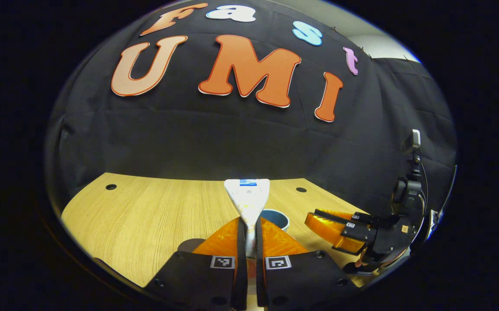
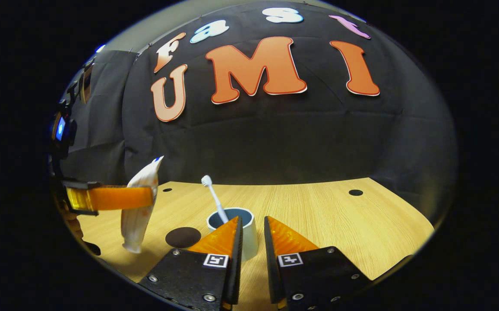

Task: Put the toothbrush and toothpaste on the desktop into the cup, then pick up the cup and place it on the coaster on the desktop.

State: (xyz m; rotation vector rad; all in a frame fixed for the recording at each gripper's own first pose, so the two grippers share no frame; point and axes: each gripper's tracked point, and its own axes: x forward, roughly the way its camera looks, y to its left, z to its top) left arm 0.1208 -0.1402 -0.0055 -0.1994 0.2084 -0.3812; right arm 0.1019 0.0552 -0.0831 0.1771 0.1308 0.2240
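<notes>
So my left claw [image 1: 251, 235] is clamped on the toothpaste [image 1: 248, 196], held off the desk [image 2: 340, 216] at the left of the right gripper view. The toothbrush [image 2: 215, 198] already leans in the cup [image 2: 241, 231], lower centre. My right claw [image 2: 253, 235] sits slightly parted, empty. I'd bring the tube cap-down over the rim, clear of the brush, then release. The coaster [image 2: 183, 236] is just left of the cup.

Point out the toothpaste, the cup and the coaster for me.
Toothpaste [image 2: 139, 203]: right gripper view, middle of the tube.
Cup [image 2: 251, 237]: right gripper view, outer wall.
Coaster [image 2: 183, 237]: right gripper view, centre of the dark disc.
</notes>
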